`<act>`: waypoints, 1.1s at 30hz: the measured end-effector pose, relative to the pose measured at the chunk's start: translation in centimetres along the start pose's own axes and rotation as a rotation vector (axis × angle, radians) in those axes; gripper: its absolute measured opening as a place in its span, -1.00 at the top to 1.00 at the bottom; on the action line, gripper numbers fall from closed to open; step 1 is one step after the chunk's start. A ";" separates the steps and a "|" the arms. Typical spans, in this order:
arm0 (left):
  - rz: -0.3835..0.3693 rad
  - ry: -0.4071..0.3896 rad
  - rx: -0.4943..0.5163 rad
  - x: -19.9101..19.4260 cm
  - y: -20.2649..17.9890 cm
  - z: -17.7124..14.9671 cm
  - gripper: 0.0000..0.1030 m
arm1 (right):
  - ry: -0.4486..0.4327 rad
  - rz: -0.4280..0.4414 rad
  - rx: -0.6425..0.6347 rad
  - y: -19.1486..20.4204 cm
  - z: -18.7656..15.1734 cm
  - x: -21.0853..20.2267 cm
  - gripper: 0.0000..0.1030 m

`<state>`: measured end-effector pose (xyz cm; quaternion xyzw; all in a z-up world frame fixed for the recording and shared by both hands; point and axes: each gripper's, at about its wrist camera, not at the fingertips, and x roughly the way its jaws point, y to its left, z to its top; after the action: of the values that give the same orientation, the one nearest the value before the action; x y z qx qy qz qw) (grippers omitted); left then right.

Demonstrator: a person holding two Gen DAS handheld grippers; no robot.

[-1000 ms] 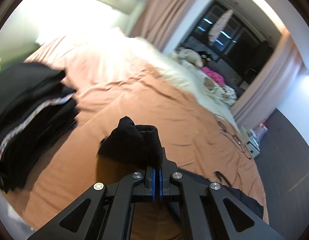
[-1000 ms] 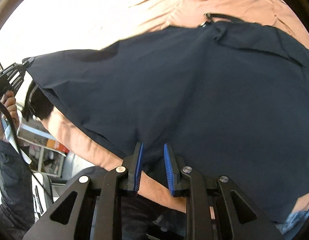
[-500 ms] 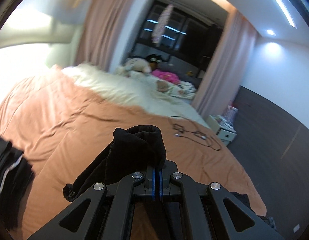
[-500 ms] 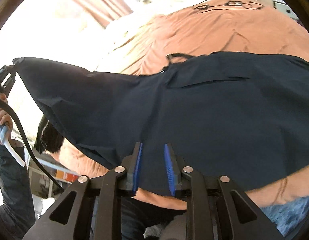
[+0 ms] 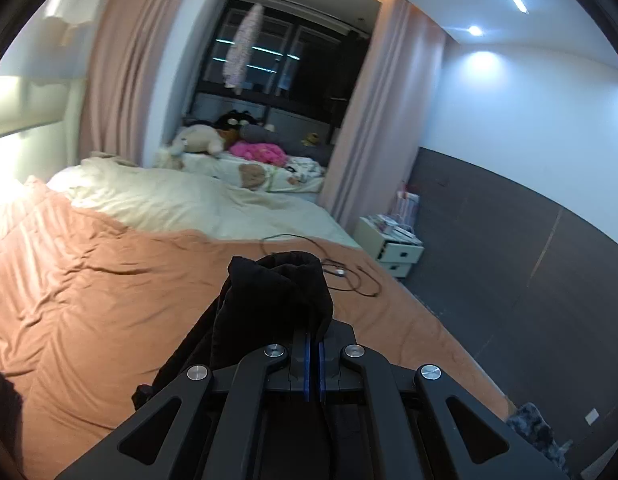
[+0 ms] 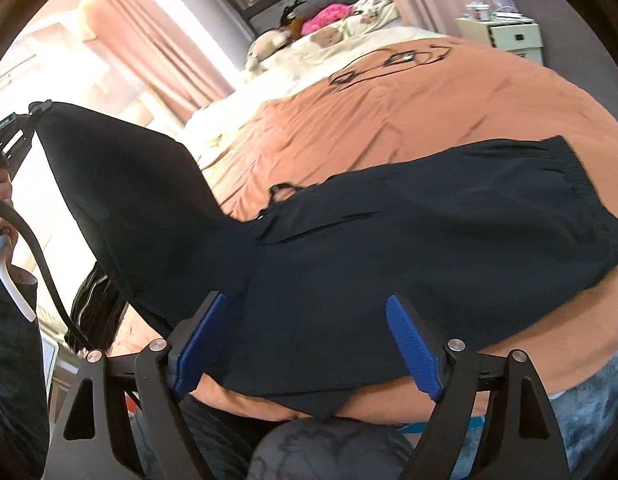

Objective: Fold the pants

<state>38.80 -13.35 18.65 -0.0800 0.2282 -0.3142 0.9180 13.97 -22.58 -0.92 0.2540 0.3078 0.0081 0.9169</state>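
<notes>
Pants (image 6: 389, 248) clamped in raised left claw (image 5: 312, 364); right claw (image 6: 309, 344) opening, empty.

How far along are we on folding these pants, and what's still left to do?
Early. Done: the dark pants lie mostly spread on the orange bedspread. In hand: the left gripper is shut on one bunched end of the fabric, lifted clear of the bed, while the right gripper is opening, pads off the cloth. Left: no finished fold shows; the raised end has yet to be laid over and the pants smoothed.
</notes>
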 end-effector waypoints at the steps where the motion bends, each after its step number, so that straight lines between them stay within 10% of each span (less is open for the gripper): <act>1: -0.012 0.006 0.004 0.6 -0.8 0.1 0.96 | -0.008 -0.005 0.008 -0.1 -0.4 -0.1 -0.58; 33: -0.315 0.390 0.132 21.3 -22.7 -9.8 0.96 | -0.156 -0.198 0.251 -7.1 -5.4 -9.1 -0.58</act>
<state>36.78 -44.31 8.70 0.0077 0.3644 -0.4772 0.7996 2.46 -27.85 -2.86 0.3348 0.2577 -0.1406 0.8954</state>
